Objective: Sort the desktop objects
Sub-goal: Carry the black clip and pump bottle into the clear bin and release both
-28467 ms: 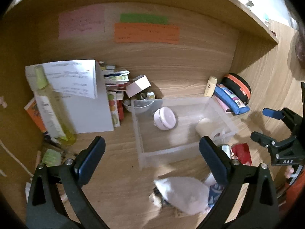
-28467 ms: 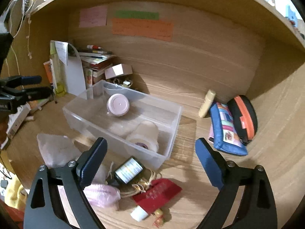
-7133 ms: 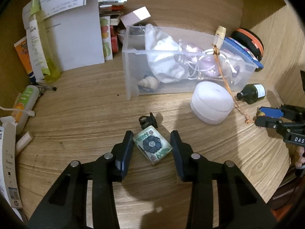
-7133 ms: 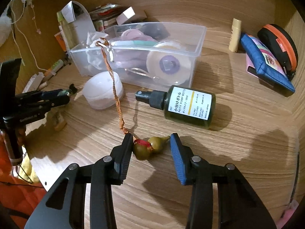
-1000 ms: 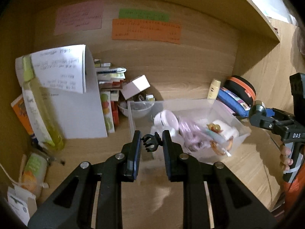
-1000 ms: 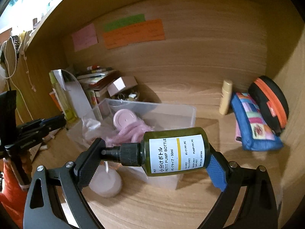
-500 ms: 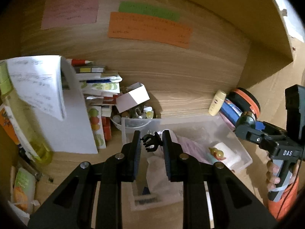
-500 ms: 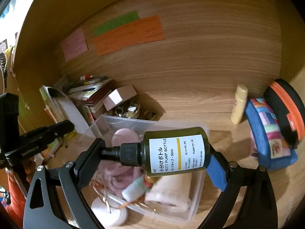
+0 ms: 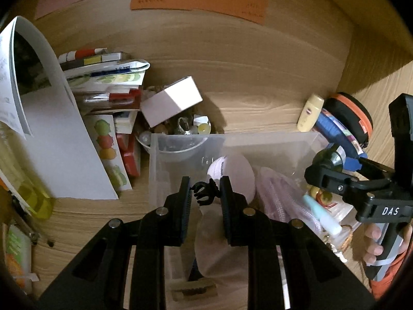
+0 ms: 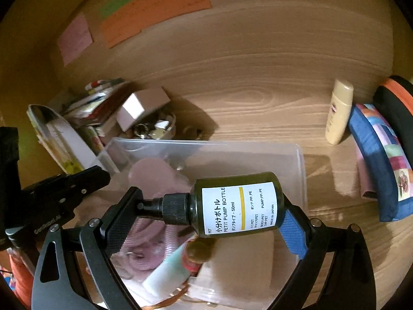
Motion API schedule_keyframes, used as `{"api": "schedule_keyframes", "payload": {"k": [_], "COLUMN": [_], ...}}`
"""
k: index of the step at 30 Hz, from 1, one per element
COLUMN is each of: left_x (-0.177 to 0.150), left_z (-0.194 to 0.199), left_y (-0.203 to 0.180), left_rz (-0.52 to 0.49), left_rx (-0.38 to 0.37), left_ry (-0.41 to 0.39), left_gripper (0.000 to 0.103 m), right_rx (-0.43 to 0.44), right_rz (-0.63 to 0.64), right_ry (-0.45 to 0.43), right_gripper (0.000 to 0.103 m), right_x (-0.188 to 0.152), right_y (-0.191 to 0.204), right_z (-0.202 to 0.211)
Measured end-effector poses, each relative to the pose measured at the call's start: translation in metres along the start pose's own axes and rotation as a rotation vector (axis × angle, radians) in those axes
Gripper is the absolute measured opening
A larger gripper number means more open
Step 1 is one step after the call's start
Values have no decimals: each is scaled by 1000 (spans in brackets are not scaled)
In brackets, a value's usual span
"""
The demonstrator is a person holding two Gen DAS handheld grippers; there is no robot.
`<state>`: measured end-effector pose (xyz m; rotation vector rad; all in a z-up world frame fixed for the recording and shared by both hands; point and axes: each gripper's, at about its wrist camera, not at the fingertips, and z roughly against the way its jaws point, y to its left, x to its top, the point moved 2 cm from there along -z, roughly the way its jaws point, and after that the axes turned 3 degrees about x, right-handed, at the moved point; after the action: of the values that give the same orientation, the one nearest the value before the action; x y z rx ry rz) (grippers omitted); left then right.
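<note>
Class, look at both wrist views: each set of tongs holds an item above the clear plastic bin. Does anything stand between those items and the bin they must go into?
Nothing visible does. The left tongs hold the small black clip and the right tongs hold the green pump bottle over the open, lidless clear bin. Only things already in the bin lie beneath them.

I see a clear, smooth plastic bin (image 9: 232, 139) on a matt wood-grain desk (image 10: 258, 98); above it, a glossy green bottle (image 10: 235, 204) with paper label.
</note>
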<state>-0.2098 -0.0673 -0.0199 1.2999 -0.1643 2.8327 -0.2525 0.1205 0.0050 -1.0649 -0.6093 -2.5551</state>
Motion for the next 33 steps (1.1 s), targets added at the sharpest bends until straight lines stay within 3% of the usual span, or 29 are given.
{"api": "schedule_keyframes", "payload": {"k": [16,21,24,33], "left_x": [-6,-7,-8,-4], "left_z": [-4,-4,0,19], "left_y": [-8,-13,-17,-20], "left_rz": [-13,-39,-62,-74], "left_rx": [8,1,27,27], "left_ry": [8,0,-28,-89], "left_gripper": [25,40,62,67], "right_rx": [-85,-88,-86,-77], "right_rz": [98,91,81,86], "right_ry": [-68,-66,-66,-82], "right_gripper": [97,97,97,98], "right_x": [-4,-3,-3,-2], "right_y": [10,10,10,16], "right_z": [7,7,8,15]}}
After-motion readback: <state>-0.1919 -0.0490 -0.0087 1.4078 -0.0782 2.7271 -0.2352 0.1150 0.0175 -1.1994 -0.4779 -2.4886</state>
